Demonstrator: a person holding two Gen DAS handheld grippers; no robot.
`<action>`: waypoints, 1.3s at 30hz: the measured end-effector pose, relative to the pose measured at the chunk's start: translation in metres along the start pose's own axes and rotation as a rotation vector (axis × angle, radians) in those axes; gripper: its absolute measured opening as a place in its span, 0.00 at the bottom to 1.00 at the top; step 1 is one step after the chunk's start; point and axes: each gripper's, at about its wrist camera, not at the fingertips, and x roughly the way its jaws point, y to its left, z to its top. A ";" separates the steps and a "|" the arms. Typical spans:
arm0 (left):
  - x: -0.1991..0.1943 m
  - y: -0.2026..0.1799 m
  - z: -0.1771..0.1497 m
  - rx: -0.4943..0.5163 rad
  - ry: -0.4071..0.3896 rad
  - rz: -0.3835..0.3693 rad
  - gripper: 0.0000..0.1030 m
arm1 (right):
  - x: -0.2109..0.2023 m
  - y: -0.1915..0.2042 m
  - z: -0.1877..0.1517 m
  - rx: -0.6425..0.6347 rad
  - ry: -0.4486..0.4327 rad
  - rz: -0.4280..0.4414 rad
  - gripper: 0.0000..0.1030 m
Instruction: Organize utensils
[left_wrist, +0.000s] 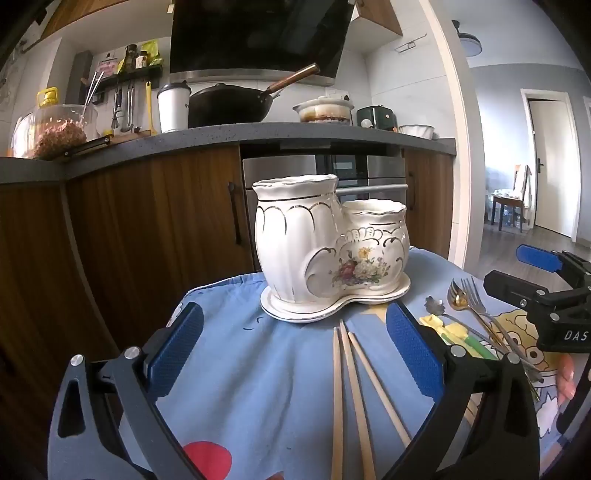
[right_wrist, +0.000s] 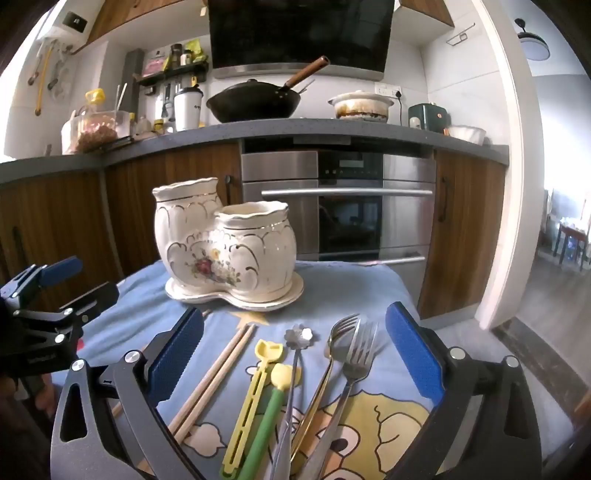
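Note:
A white ceramic two-pot utensil holder (left_wrist: 328, 247) (right_wrist: 225, 247) stands empty on the blue cloth table. Wooden chopsticks (left_wrist: 351, 391) (right_wrist: 218, 373) lie before it. To their right lie a yellow utensil (right_wrist: 255, 395), a green-handled one (right_wrist: 269, 417), a flower-headed spoon (right_wrist: 297, 338), a gold spoon (right_wrist: 328, 354) and a steel fork (right_wrist: 356, 358). My left gripper (left_wrist: 295, 350) is open and empty above the chopsticks. My right gripper (right_wrist: 295, 350) is open and empty above the cutlery; it also shows at the right edge of the left wrist view (left_wrist: 546, 291).
The blue cartoon-print cloth (left_wrist: 258, 369) (right_wrist: 351, 288) covers a small table. Behind it are wooden cabinets, a steel oven (right_wrist: 340, 206) and a counter with a wok (right_wrist: 258, 99). The table edges drop off to the left and the far side.

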 end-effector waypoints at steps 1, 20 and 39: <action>0.000 0.000 0.000 0.000 0.003 -0.003 0.95 | 0.000 0.000 0.000 0.001 0.000 0.000 0.95; 0.001 0.000 0.000 -0.003 0.012 -0.007 0.95 | 0.001 0.000 0.000 -0.001 0.003 -0.001 0.95; 0.005 0.001 -0.005 -0.007 0.015 -0.009 0.95 | 0.002 0.000 -0.001 -0.001 0.005 -0.001 0.95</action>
